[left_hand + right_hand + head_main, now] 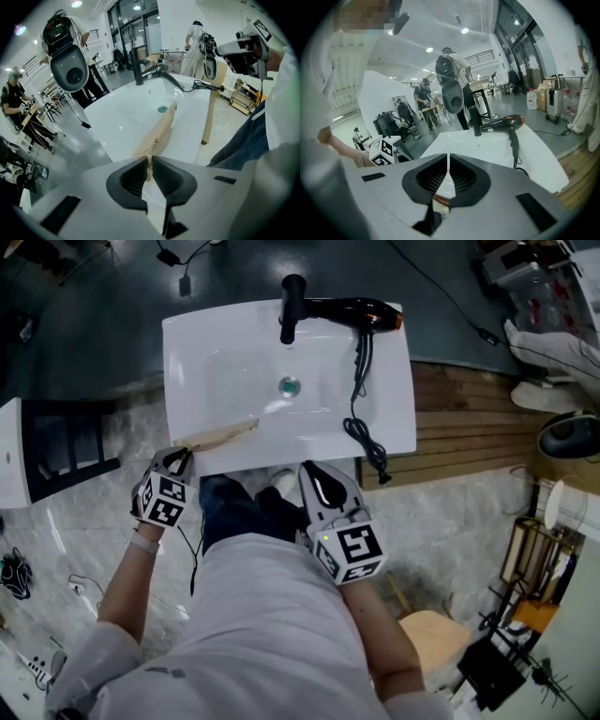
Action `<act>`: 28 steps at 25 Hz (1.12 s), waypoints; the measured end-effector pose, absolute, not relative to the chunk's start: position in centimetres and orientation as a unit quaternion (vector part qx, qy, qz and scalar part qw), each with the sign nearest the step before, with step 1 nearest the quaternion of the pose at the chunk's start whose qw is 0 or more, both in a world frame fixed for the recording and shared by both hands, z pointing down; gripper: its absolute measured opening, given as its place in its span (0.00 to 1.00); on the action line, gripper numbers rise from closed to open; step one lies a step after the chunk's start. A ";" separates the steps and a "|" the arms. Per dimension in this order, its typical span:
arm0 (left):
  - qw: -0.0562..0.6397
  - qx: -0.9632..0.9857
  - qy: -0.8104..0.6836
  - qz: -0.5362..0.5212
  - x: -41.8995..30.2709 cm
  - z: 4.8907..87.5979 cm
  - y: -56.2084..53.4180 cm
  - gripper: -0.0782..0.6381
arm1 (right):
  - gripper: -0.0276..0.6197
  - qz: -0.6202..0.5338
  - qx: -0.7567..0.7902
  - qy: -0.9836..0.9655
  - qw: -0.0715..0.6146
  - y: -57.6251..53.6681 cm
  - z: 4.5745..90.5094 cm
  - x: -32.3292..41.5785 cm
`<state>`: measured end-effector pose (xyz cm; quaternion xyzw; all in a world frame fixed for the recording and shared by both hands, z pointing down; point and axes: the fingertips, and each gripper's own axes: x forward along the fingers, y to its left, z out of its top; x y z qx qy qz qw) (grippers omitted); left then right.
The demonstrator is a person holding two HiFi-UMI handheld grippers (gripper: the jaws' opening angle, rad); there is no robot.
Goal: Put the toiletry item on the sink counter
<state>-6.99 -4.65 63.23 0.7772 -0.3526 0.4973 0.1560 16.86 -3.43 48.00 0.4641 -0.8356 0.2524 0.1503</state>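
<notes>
A long tan toiletry packet (217, 436) (158, 133) lies slanted over the front left rim of the white sink (192, 352) (126, 119), its far end pointing toward the drain (290, 386). My left gripper (178, 461) (149, 164) is shut on the packet's near end, at the sink's front left corner. My right gripper (317, 486) (447, 165) is shut with nothing in it, held just below the sink's front edge and off the counter.
A black hair dryer (349, 312) (505, 123) lies along the back right of the counter, its cord (364, 432) trailing down to the front right edge. A black faucet (292, 306) (138, 65) stands at the back. People stand in the room beyond.
</notes>
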 end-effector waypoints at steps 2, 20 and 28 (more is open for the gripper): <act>0.155 0.787 -0.349 0.485 -6.8 62.8 -4.9 0.16 | 0.09 0.253 0.465 -0.835 0.151 -3.4 48.1 16.9; 0.157 0.816 -0.301 0.468 -5.9 62.6 -2.2 0.15 | 0.09 0.247 0.463 -0.837 0.152 -3.3 48.0 15.7; 0.173 0.818 -0.303 0.458 -6.1 62.0 -1.6 0.23 | 0.09 0.242 0.459 -0.842 0.150 -3.1 47.7 15.4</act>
